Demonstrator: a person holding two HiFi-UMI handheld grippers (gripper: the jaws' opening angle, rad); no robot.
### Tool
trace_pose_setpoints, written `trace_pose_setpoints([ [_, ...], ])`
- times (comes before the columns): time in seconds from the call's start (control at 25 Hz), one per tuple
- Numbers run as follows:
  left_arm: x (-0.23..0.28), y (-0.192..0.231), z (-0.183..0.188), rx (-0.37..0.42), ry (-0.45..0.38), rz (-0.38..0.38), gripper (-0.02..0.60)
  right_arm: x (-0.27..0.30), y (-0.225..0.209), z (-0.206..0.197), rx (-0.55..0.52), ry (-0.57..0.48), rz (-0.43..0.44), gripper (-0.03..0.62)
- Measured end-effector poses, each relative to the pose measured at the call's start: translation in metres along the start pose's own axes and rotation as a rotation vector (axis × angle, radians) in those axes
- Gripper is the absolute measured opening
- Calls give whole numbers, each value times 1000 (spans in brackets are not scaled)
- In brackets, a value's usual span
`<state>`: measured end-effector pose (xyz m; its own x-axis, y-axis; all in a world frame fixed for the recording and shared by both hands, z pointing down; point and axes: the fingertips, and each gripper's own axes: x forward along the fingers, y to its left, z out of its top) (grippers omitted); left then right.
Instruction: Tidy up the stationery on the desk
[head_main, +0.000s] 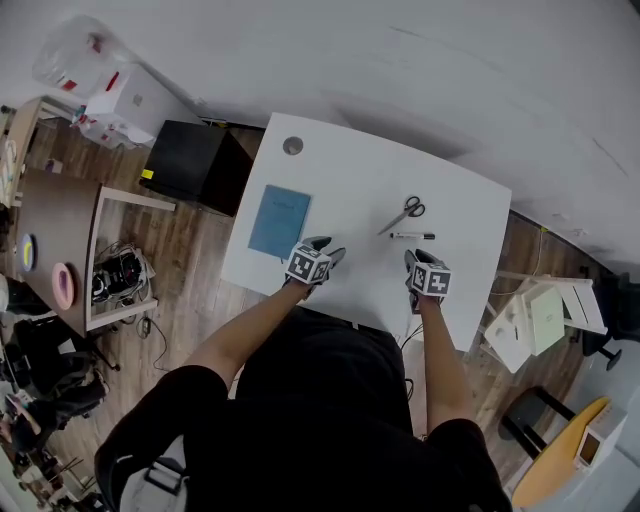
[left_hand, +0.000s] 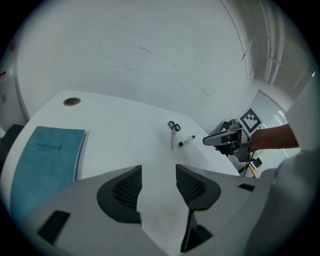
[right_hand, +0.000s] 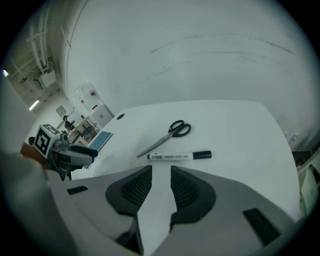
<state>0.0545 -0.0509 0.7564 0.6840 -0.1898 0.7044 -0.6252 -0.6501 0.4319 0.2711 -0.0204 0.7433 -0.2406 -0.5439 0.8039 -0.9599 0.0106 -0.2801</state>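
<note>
Left tool (head_main: 326, 245), right tool (head_main: 414, 260) agape; marker (head_main: 412, 236), scissors (head_main: 404, 213) ahead.

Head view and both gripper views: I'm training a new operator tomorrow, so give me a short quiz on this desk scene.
1. True or false: the scissors and the marker lie close together, well apart from the notebook.
2. What stands between the jaws of the left gripper? A: the marker. B: the notebook. C: nothing.
3. Fill in: the item lying nearest in front of the right gripper is the ___.

Key: 1 true; 2 C; 3 marker.
</note>
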Motion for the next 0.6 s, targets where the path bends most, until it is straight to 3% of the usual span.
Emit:
trace_pose_setpoints([
  [0.32, 54, -56, 28, -25, -3, -8, 204, 3, -55, 27, -184, 48, 28, 124],
  [0.6, 102, -85, 40, -28, 36, -38, 204, 18, -81, 29, -158, 77, 65, 124],
])
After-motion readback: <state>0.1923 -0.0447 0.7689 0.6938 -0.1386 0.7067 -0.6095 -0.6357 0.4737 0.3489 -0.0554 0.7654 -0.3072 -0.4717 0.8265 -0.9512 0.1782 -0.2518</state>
